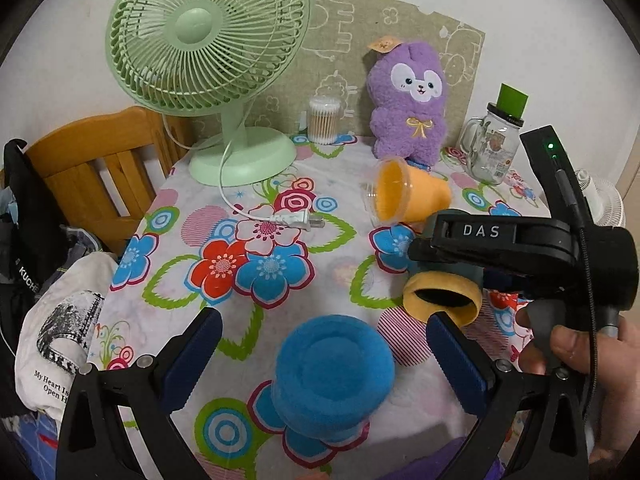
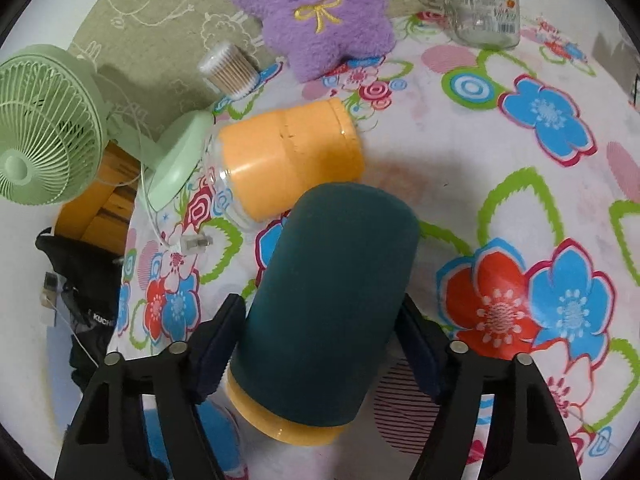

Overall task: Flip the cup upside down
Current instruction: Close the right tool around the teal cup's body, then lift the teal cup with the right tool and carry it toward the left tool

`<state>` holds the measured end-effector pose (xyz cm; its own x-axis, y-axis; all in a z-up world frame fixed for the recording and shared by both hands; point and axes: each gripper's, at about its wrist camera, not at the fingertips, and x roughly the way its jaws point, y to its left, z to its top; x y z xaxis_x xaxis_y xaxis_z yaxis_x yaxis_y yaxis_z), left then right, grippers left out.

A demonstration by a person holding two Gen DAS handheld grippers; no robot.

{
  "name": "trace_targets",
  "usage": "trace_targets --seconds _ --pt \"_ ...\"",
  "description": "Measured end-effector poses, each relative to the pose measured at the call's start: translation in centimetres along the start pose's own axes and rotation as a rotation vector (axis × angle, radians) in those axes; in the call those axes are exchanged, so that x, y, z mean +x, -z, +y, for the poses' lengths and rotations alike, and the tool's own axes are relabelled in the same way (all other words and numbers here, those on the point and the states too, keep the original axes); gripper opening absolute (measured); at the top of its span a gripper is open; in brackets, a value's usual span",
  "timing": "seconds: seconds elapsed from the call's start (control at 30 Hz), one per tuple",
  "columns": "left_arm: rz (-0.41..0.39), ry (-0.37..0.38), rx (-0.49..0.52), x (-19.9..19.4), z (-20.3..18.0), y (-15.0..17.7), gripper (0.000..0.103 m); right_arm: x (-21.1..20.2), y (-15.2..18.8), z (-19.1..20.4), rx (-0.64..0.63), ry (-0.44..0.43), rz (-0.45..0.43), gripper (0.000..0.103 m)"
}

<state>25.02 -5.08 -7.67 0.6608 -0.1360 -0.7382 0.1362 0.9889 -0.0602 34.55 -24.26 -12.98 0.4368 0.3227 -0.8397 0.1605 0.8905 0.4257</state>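
A blue felt cup point(image 1: 334, 372) stands upside down on the flowered tablecloth, between the spread fingers of my open left gripper point(image 1: 324, 344), which does not touch it. My right gripper point(image 2: 320, 344) is shut on a dark teal cup with a yellow rim point(image 2: 332, 308), held tilted with its mouth toward the camera; in the left wrist view the same cup point(image 1: 442, 300) shows under the right gripper's black body. An orange cup inside a clear plastic cup point(image 1: 408, 196) lies on its side near the plush toy; it also shows in the right wrist view point(image 2: 288, 156).
A green desk fan point(image 1: 208, 48) stands at the back left, its white plug point(image 1: 290, 218) lying on the cloth. A cotton swab jar point(image 1: 323, 118), a purple plush toy point(image 1: 408, 104) and a glass mug jar point(image 1: 494, 148) line the back. A wooden chair point(image 1: 100, 160) stands left.
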Motion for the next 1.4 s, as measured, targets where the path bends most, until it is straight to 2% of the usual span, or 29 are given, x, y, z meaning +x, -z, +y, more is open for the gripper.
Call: trace_targets --seconds 0.43,0.9,1.17,1.27,1.33,1.4 --pt "-0.052 0.023 -0.007 -6.0 -0.7 2.1 0.103 -6.9 2.8 -0.7 -0.039 -0.045 -0.082 0.067" --pt "-0.099 0.068 -0.034 -14.0 -2.6 7.2 0.103 -17.0 10.9 -1.8 -0.141 -0.103 -0.142 0.065" --pt "-0.085 0.085 -0.05 -17.3 -2.5 11.7 0.103 -20.6 18.8 -2.5 -0.279 -0.102 -0.057 0.065" --pt "-0.068 0.085 -0.066 -17.7 -2.2 13.1 0.103 -20.4 21.0 -3.0 -0.299 -0.105 -0.011 0.063" --pt "-0.06 0.084 -0.074 -17.9 -2.1 13.9 0.103 -19.7 22.3 -3.1 -0.307 -0.141 0.042 0.062" --pt "-0.044 0.081 -0.086 -17.6 -2.0 14.5 0.103 -19.1 22.5 -3.0 -0.308 -0.144 0.037 0.063"
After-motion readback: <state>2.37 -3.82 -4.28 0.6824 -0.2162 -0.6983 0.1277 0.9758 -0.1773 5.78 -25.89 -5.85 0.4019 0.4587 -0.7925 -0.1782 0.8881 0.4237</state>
